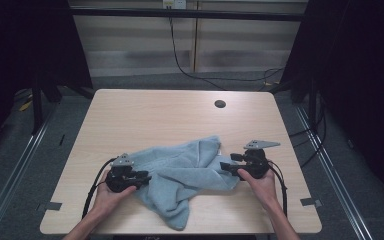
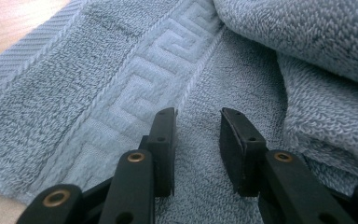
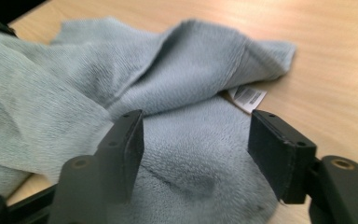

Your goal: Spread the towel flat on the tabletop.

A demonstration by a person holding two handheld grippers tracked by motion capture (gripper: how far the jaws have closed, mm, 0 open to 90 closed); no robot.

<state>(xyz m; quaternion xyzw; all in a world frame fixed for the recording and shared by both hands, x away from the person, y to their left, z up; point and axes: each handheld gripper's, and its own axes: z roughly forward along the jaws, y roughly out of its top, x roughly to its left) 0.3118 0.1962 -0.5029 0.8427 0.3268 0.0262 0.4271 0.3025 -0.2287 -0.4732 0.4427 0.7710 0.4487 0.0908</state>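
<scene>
A: Where is the crumpled pale blue terry towel (image 1: 182, 172)?

B: Lower centre, on the light wooden bench (image 1: 145, 112). Left claw (image 2: 198, 135) narrow, right claw (image 3: 196, 144) wide, both holding nothing.

A: The risk?

B: Pinching several layers.

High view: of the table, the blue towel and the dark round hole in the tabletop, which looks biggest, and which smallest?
1. Table, largest.
2. Blue towel, crumpled across the near middle of the table.
3. Dark round hole, smallest by far.
</scene>
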